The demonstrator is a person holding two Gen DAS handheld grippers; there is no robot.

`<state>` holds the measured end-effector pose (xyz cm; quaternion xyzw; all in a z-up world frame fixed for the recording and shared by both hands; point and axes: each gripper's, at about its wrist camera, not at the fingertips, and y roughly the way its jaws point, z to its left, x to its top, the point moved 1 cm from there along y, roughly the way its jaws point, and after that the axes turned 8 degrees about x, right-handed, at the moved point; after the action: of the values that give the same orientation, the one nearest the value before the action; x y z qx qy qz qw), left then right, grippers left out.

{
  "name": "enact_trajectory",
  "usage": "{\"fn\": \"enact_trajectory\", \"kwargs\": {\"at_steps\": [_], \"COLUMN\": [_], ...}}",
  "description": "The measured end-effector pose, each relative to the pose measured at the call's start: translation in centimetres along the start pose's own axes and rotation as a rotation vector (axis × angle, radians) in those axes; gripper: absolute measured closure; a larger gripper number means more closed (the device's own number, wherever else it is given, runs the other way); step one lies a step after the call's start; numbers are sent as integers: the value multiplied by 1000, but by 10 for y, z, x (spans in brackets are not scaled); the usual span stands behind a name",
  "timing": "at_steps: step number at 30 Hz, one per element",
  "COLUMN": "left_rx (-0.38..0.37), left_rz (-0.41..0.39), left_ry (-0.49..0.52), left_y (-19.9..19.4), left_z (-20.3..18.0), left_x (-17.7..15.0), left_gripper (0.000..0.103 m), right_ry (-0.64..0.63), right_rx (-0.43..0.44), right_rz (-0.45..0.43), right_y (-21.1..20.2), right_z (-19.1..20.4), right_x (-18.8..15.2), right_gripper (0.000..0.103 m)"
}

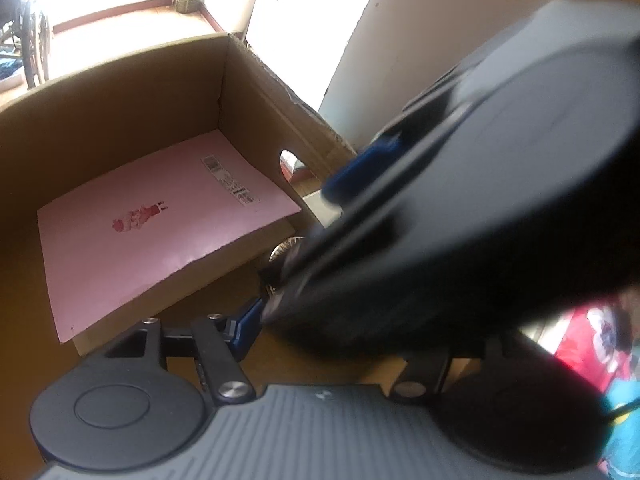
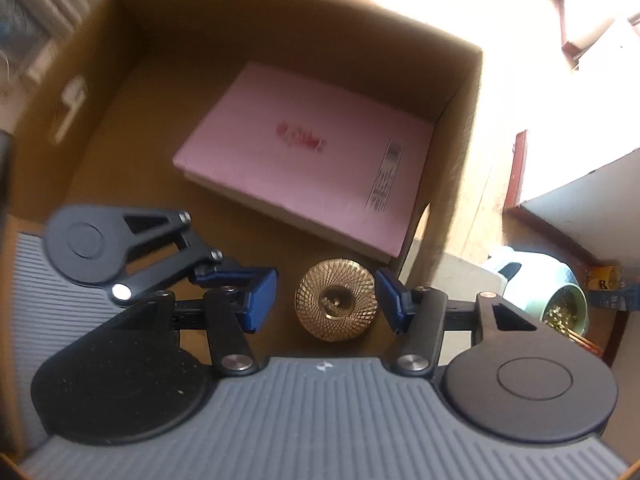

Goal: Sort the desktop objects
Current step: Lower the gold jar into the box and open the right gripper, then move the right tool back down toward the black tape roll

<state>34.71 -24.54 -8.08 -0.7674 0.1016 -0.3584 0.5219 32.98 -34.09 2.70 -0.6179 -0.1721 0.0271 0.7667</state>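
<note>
Pointing steeply down, right tool (image 2: 326, 300) straddles gold disc (image 2: 336, 305) inside carton (image 2: 280, 12).

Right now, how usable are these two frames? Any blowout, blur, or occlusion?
Left wrist view: the right gripper, blurred, blocks the right half; the window top left is blown out; the pink book stays sharp. Right wrist view: soft all over, the book's print smeared, glare at right; the gold disc is readable.
</note>
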Motion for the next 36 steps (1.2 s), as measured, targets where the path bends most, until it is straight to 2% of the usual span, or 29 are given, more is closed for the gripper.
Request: {"fn": "enact_trajectory", "kwargs": {"at_steps": [4,7,11,16,18,22,29,31,33,36], "left_rx": [-14,-11,100,160,154,161,187,191,199,239], "left_rz": [28,42,74,148,174,196,181,163,133,64], "left_ry": [-19,-4,72,150,168,149,66,49,57,84], "left_y": [2,4,14,36,46,51,50,44,32,-2], "left_z": [4,2,-5,-17,-19,-16,-15,-14,-15,-19], "left_x": [-1,-1,3,12,17,20,22,20,14,-1], "left_gripper": [36,37,46,58,69,70,69,65,49,43], "right_ry": [64,130,168,258,309,402,481,493,496,486], "right_rx": [54,115,151,252,292,347,358,350,347,353], "right_rz": [-138,-260,-402,-485,-510,-542,-588,-598,-610,-639], "right_y": [-33,-63,-94,-102,-99,-89,-78,-75,-78,-82], "right_z": [-15,-30,-39,-44,-46,-49,-54,-51,-48,-41], "right_x": [-10,-32,-81,-145,-169,-207,-244,-252,-260,-270], "right_gripper": [49,49,48,48,48,48,48,47,47,47]}}
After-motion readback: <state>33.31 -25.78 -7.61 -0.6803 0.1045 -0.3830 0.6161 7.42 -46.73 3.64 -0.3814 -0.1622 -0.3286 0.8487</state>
